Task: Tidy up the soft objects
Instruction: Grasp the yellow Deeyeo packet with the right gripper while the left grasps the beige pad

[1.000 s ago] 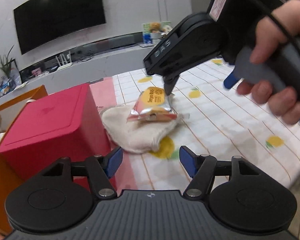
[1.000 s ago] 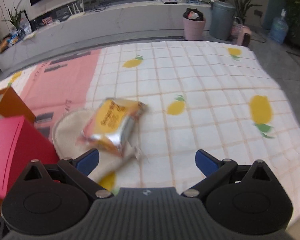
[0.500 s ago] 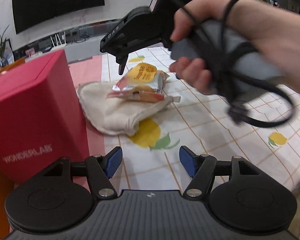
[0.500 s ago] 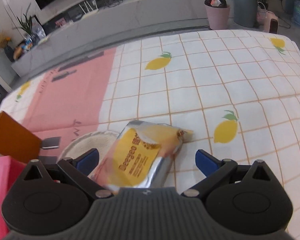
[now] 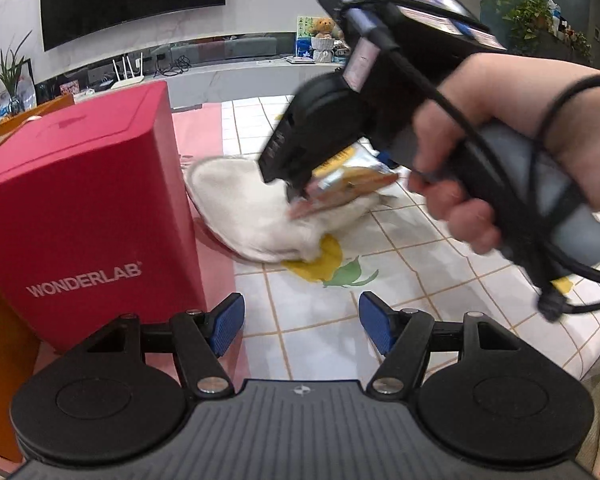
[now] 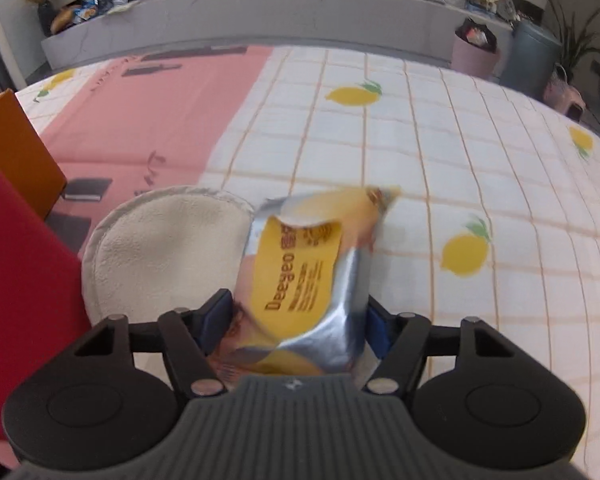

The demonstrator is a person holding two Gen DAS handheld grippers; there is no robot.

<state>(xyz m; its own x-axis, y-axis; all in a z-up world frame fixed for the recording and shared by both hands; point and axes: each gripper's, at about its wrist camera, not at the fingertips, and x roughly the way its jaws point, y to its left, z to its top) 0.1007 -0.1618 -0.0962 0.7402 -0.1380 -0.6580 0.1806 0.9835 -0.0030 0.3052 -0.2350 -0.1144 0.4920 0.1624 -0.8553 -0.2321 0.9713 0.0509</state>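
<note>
A silver and yellow snack packet (image 6: 300, 272) lies partly on a round cream cloth pad (image 6: 160, 248) on the lemon-print tablecloth (image 6: 420, 140). My right gripper (image 6: 298, 320) points steeply down over it; its jaws are closing, and both blue pads touch the packet's sides. In the left wrist view the right gripper (image 5: 340, 178) covers most of the packet (image 5: 352, 186), which rests on the cloth pad (image 5: 252, 212). My left gripper (image 5: 302, 320) hangs open over the tablecloth, nearer than the pad, with nothing between its fingers.
A red box (image 5: 80, 200) marked WONDERLAB stands just left of the cloth pad, with an orange box (image 6: 12, 152) behind it. A person's hand (image 5: 460, 184) holds the right gripper. Bare tablecloth (image 5: 420, 280) stretches to the right.
My right gripper has come down over the packet and narrowed its jaws from wide open onto the packet's sides. The left gripper has stayed open, its view rolling slightly.
</note>
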